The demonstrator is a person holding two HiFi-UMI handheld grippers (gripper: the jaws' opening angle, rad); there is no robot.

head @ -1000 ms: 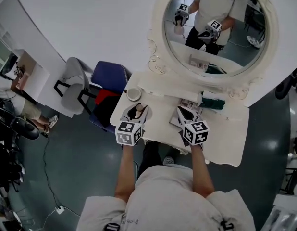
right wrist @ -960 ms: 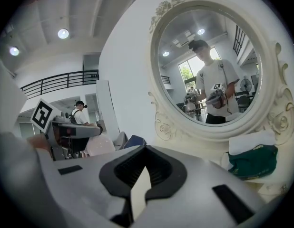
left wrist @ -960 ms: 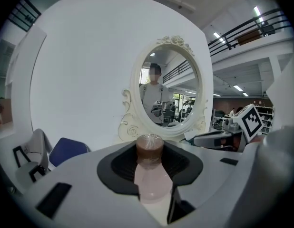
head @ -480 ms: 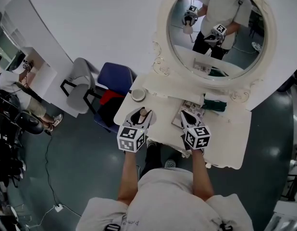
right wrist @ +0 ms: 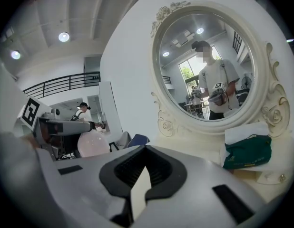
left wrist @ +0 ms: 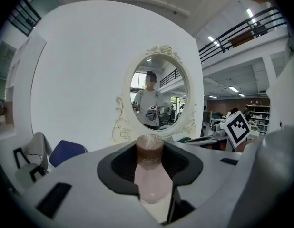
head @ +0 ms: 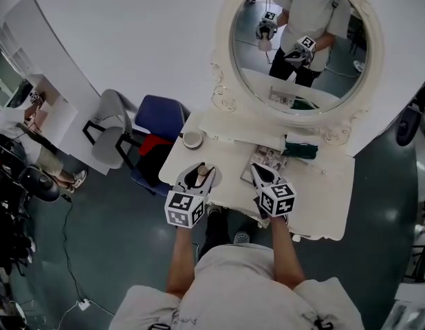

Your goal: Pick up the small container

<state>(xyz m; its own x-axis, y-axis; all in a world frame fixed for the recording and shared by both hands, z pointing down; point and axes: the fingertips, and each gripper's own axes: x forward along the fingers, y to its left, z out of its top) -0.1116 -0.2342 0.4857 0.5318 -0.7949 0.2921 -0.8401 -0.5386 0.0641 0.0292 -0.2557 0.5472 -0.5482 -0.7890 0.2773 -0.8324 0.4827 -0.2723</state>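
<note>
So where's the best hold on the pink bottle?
On the brown cap and neck, jaws level, one from each side. The bottle is upright and its pink body bulges round below, so pads could slide off there, while the cap looks straight-sided. The left gripper grips it this way.

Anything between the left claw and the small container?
Nothing visible. The small pink bottle with the brown cap is already between the jaws of the left claw, which press on its body from both sides.
</note>
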